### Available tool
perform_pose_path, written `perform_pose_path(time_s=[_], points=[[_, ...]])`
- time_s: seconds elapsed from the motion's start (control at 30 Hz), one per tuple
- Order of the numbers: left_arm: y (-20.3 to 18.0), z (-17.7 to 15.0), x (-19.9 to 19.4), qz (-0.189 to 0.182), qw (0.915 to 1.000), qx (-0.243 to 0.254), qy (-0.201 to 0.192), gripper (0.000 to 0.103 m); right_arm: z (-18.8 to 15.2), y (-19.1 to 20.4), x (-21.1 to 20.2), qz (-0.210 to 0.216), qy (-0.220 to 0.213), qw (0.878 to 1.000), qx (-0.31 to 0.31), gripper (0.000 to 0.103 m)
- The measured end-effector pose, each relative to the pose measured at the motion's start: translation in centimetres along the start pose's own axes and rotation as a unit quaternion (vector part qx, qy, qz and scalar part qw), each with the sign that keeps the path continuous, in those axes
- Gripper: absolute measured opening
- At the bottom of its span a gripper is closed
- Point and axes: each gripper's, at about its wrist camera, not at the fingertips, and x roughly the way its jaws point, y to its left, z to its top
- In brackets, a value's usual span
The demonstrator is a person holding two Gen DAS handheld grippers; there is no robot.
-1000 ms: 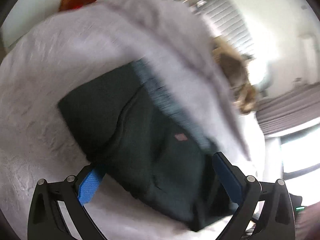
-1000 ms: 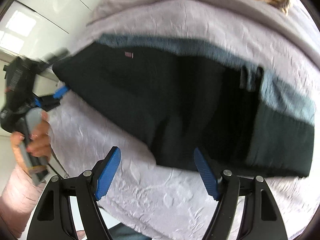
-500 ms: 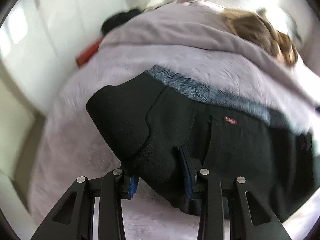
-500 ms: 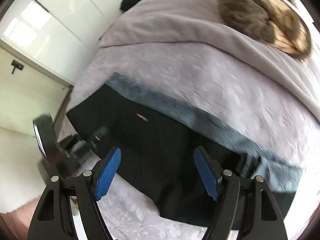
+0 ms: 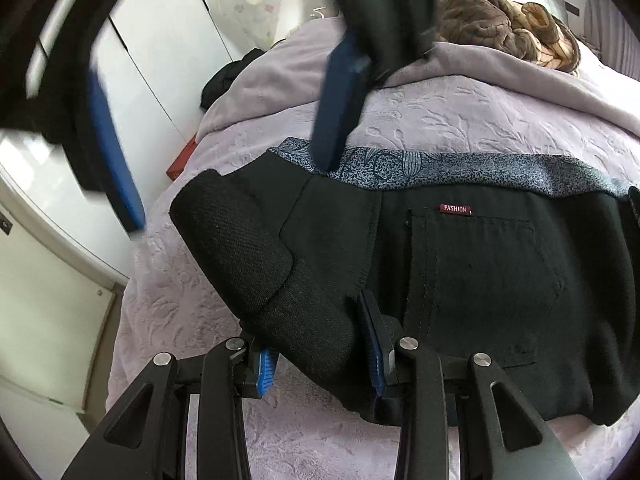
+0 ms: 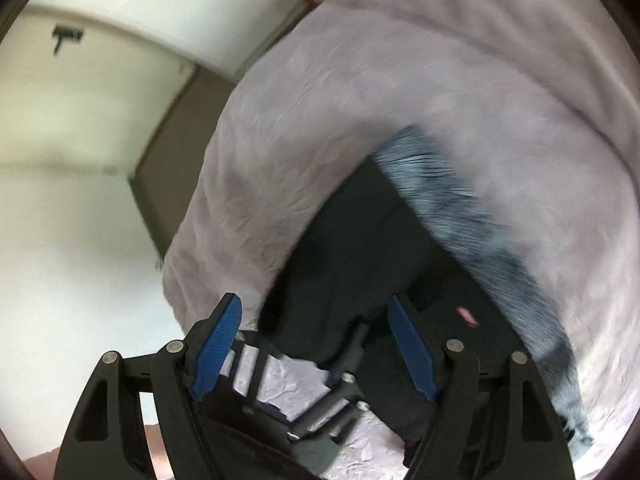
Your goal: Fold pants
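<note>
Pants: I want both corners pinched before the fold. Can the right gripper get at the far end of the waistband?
Probably yes. The right gripper hangs open just above that end of the pants, with only bare bedspread around and nothing between. The left gripper is shut on the near corner, out of its way.

Embossed lilac bedspread [image 5: 460,120] beneath a plain lilac blanket [image 5: 272,84]; crumpled brown quilted throw [image 5: 504,32] at the far end; red flat box [image 5: 182,158] and dark cloth bundle [image 5: 226,80] beside white cupboard doors [image 5: 160,48]

Left tongs [image 5: 318,354] and right tongs [image 6: 316,350]: black linkage frames, silver screws, ribbed blue pads [image 6: 216,344]
</note>
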Motion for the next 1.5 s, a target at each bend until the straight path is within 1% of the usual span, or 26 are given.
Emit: perform_pose_path(time_s=[0.1,0.17,0.2,0.23,0.27,0.3,0.4,0.47,0.57,0.67,0.73,0.83,0.93,1.07,1.13,1.27,1.3,1.37,1.4,1.5], points=[[-0.3,0.1,-0.1,0.004,1.0000,0.004,-0.002,0.038,1.3,0.9,2.6,-0.023,0.040,0.999,-0.016,0.079],[-0.4,0.2,-0.2,0.005,1.0000,0.006,-0.001,0.038,1.3,0.6,3.7,-0.028,0.062,0.998,-0.007,0.079],[-0.4,0.2,-0.2,0.001,1.0000,0.006,0.004,0.038,1.3,0.2,4.1,-0.029,0.068,0.997,0.001,0.068],[-0.5,0.2,-0.3,0.000,0.9999,0.008,0.006,0.038,1.4,0.0,4.3,-0.024,0.069,0.997,0.005,0.034],[-0.8,0.2,-0.8,-0.002,0.9999,0.015,-0.001,0.038,1.2,-0.5,4.2,-0.011,0.065,0.998,0.015,0.027],[-1.1,0.2,-1.2,0.000,0.9997,0.022,-0.006,0.038,0.8,-1.0,3.7,-0.007,0.054,0.998,0.020,0.022],[-2.0,0.7,-3.2,0.000,0.9988,0.043,-0.025,0.038,-1.0,-2.3,1.6,0.027,0.015,0.999,0.027,0.020],[-2.6,1.6,-5.1,-0.005,0.9977,0.054,-0.041,0.038,-2.7,-3.5,-0.4,0.061,-0.013,0.997,0.037,0.020],[-3.7,2.8,-8.0,-0.020,0.9952,0.068,-0.067,0.038,-5.5,-5.5,-3.8,0.115,-0.062,0.990,0.057,0.019],[-5.5,4.1,-11.1,-0.036,0.9922,0.081,-0.087,0.038,-8.9,-7.9,-7.2,0.165,-0.114,0.977,0.076,0.020],[-6.9,4.8,-12.9,-0.047,0.9899,0.090,-0.099,0.038,-11.3,-9.5,-8.9,0.192,-0.144,0.967,0.089,0.020],[-9.6,6.0,-15.8,-0.071,0.9856,0.103,-0.114,0.038,-15.9,-12.3,-11.8,0.231,-0.197,0.947,0.108,0.020],[-13.3,6.7,-18.2,-0.096,0.9799,0.126,-0.121,0.038,-20.2,-14.8,-13.7,0.251,-0.240,0.930,0.121,0.020],[-19.4,7.1,-20.6,-0.140,0.9691,0.167,-0.117,0.038,-27.2,-19.3,-15.3,0.263,-0.293,0.907,0.152,0.020],[-22.5,6.9,-21.2,-0.155,0.9633,0.188,-0.112,0.038,-30.4,-21.7,-15.5,0.268,-0.312,0.895,0.172,0.020],[-29.0,5.7,-21.7,-0.181,0.9479,0.241,-0.105,0.038,-37.0,-27.0,-14.9,0.278,-0.348,0.868,0.219,0.020],[-30.6,5.2,-21.7,-0.185,0.9435,0.256,-0.101,0.038,-38.0,-28.4,-15.1,0.279,-0.353,0.863,0.230,0.020],[-33.3,4.2,-21.6,-0.189,0.9365,0.280,-0.094,0.038,-40.5,-30.7,-13.8,0.282,-0.362,0.852,0.253,0.020],[-34.1,3.8,-21.2,-0.190,0.9336,0.290,-0.089,0.038,-41.8,-31.8,-13.0,0.286,-0.365,0.845,0.267,0.020],[-37.1,1.9,-20.1,-0.194,0.9260,0.317,-0.066,0.038,-44.1,-34.3,-10.4,0.295,-0.364,0.831,0.299,0.020]])
